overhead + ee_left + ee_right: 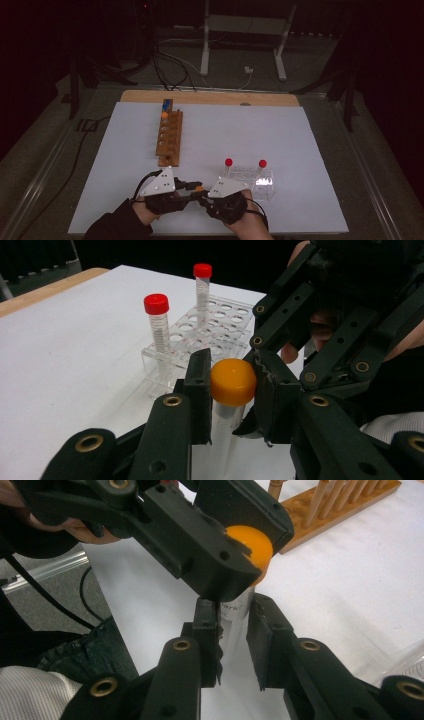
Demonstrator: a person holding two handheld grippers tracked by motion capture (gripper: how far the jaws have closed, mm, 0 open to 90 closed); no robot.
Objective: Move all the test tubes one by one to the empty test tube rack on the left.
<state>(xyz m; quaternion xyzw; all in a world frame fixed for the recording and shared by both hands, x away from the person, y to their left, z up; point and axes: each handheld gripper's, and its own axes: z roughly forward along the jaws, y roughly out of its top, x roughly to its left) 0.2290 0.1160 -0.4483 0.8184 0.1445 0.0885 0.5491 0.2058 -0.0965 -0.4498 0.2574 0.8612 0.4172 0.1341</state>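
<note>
At table front: left tongs [231, 390] clamp orange cap [233, 382]; right tongs [234, 630] clamp one tube [235, 611].

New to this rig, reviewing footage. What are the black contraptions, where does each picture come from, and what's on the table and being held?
A person holds a black two-jaw gripper in each hand. One picture comes from a camera above the table; the other two ride on the grippers. In the high view, the left gripper and right gripper meet over a white sheet. The right gripper grips a clear plastic tube by its body; the left is shut on its orange cap. Also there: a clear plastic rack holding two red-capped tubes, and a wooden rack.
</note>
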